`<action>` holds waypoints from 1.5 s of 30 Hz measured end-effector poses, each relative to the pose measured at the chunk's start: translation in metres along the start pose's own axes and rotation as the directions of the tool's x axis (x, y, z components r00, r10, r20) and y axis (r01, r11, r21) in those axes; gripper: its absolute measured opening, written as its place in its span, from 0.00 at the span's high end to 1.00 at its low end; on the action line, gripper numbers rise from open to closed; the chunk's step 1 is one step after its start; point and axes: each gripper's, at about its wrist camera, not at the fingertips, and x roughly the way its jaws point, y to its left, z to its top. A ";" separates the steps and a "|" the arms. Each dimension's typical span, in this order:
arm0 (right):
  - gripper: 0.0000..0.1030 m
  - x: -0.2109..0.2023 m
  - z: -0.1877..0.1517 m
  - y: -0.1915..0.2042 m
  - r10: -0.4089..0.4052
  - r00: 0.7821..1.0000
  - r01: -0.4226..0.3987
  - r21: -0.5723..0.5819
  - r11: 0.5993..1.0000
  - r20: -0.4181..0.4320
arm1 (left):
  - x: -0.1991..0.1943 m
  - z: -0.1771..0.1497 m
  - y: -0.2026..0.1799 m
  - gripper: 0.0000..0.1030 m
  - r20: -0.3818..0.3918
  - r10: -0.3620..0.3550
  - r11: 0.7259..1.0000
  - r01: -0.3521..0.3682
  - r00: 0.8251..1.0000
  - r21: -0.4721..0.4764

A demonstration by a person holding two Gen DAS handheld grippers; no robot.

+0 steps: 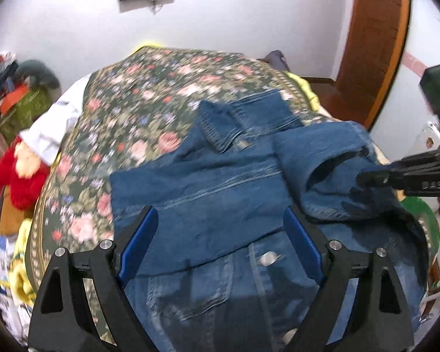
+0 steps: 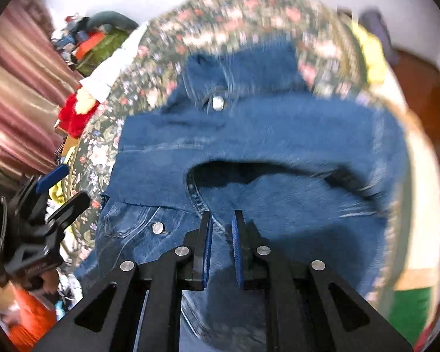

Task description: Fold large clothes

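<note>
1. Denim jacket (image 1: 208,182) lies spread on the floral bedspread (image 1: 138,111), its collar toward the far edge.
2. Your left gripper (image 1: 220,231) hovers over the jacket's middle, fingers spread wide, nothing between them.
3. Your right gripper (image 2: 221,220) has its fingers nearly together, pinching a fold of denim at the jacket's right side.
4. Red plush toy (image 1: 17,173) sits beside the bed's left edge.

— How's the light?
— Bright, even and soft; dark shadow only inside the denim jacket's (image 2: 249,135) fold.
— Sharpness?
— Right wrist view heavily motion-blurred, left mildly. Fisheye bending, black corners.
</note>
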 end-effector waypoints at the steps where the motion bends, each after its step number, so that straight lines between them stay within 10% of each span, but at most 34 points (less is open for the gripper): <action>1: 0.91 -0.013 0.001 -0.003 -0.017 0.999 0.017 -0.009 1.000 0.035 | 0.000 0.007 -0.011 0.15 0.007 -0.007 1.000 0.006 1.000 0.024; 13: 0.91 -0.095 -0.017 -0.104 -0.308 0.930 0.288 0.125 0.949 0.198 | 0.046 0.067 -0.136 0.15 -0.019 -0.126 0.952 0.126 0.992 0.280; 19: 0.91 -0.083 -0.039 -0.141 -0.301 0.944 0.279 0.159 0.947 0.139 | 0.096 0.070 -0.192 0.18 -0.140 -0.171 0.888 0.214 0.975 0.408; 26: 0.91 -0.055 -0.053 -0.152 -0.285 0.955 0.270 0.160 0.949 0.082 | 0.147 0.058 -0.216 0.39 -0.167 -0.056 0.835 0.137 0.984 0.532; 28: 0.91 -0.049 -0.053 -0.153 -0.275 0.958 0.261 0.159 0.952 0.079 | 0.147 0.059 -0.215 0.73 -0.143 -0.024 0.846 0.096 0.989 0.524; 31: 0.91 -0.043 -0.050 -0.152 -0.263 0.962 0.249 0.151 0.957 0.080 | 0.137 0.068 -0.200 0.91 -0.097 0.003 0.886 0.043 0.995 0.462; 39: 0.91 -0.032 -0.023 -0.136 -0.202 0.972 0.190 0.109 0.976 0.116 | 0.075 0.103 -0.110 0.92 0.069 0.041 0.960 -0.058 0.997 0.272; 45: 0.91 0.006 0.001 -0.125 -0.296 0.950 0.290 0.076 0.954 0.095 | 0.056 0.088 -0.029 0.92 0.080 0.127 0.981 -0.137 0.989 0.139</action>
